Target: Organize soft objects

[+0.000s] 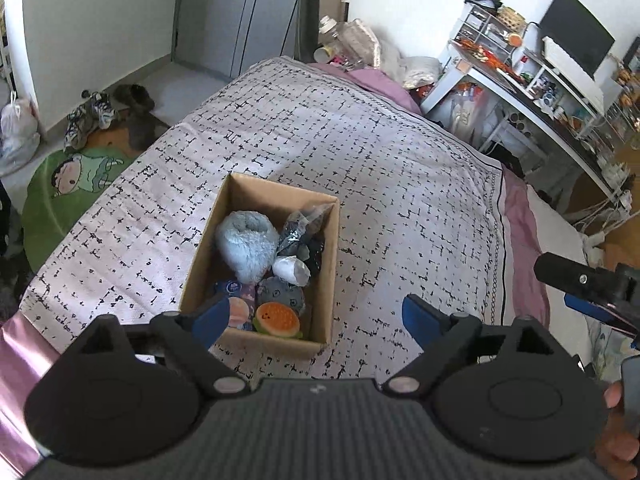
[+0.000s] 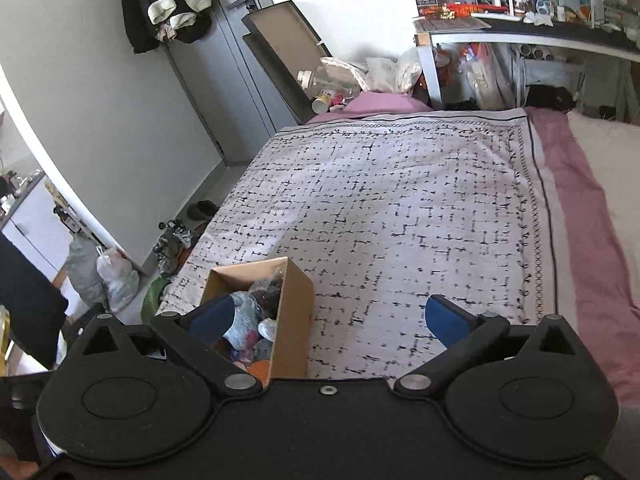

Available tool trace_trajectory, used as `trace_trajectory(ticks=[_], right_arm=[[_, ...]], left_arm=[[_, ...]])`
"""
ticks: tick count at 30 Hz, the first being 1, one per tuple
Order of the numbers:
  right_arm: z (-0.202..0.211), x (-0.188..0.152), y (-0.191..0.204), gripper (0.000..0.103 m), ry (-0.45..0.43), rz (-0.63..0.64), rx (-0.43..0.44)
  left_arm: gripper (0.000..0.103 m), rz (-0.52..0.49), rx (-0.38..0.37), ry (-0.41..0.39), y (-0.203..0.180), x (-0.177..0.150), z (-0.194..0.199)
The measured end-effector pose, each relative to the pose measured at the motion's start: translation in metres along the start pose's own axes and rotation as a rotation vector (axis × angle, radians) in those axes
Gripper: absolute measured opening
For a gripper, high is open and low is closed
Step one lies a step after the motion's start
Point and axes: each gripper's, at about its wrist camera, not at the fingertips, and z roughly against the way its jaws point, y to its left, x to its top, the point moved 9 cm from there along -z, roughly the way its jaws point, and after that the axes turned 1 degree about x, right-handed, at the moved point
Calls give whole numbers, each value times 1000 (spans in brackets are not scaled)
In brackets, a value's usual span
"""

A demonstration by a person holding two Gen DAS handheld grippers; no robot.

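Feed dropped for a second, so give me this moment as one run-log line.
left gripper: open, empty | right gripper: open, empty | cardboard box: on bedspread, holds fluffy blue plush, burger plush | bedspread: no loose items

Patterned blanket (image 1: 360, 152) spread over a bed with pink sheet (image 2: 576, 184) along its right edge. Beyond the far right corner, cluttered white desk (image 1: 532, 96) carrying a dark monitor (image 1: 576, 32); off the left edge, green cartoon rug (image 1: 68, 188) and shoes (image 1: 90, 116) on the floor.
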Motion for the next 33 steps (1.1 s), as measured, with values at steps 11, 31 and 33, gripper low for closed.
trace_trajectory(ticks=[11,31,33], right_arm=[[34,-22,-7,103,-28,34,-20],[84,-60,-14,103,-103,97,-76],[88,-64,-14,103,-104,107,-77]], left_arm=[[100,-78,11,-27,-14,-27,29],[102,-133,29,-98,-25,-67,76],[102,-137,25,-109,-26,-69,81]])
